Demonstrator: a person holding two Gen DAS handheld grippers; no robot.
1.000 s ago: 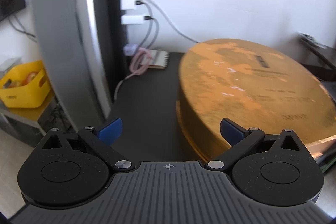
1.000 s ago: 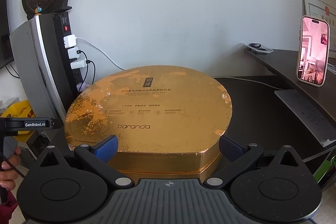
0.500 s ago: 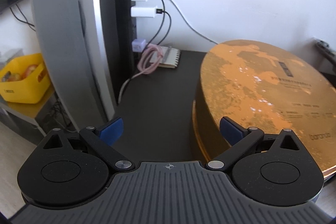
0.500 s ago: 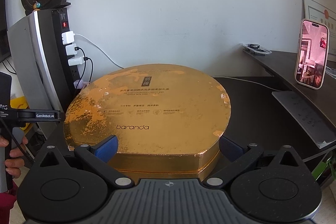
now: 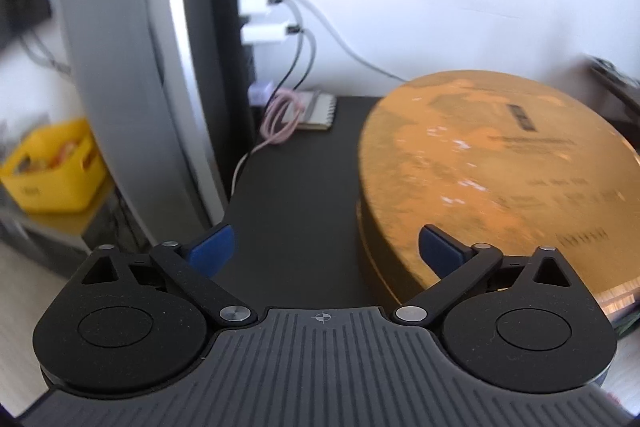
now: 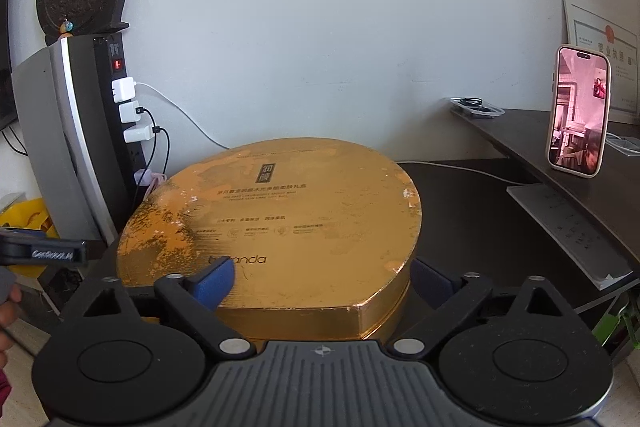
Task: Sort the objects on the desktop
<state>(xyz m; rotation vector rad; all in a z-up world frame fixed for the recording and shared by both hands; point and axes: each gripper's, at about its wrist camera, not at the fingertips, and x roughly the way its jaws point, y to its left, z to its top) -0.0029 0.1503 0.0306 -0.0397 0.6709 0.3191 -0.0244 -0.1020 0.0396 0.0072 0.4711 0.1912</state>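
A large gold box with a flat lid printed "baranda" lies on the black desk. My right gripper is at the box's near, narrow end. Its jaws have just been closing with that end between them. The left pad overlaps the lid's edge, the right pad sits beside the box's right side, and I see no firm press. My left gripper stands open over bare desk left of the gold box, with nothing between its pads. It also shows as the left gripper in the right wrist view.
A grey curved stand carries a power strip with several white plugs at the desk's left end. A small notebook and a pink cable lie behind. A yellow basket sits lower left. A phone stands on the raised right shelf.
The right gripper's pads have drawn a little closer together at the box's near end. The left wrist view has swung and blurred, and the left gripper sits lower in the right view.
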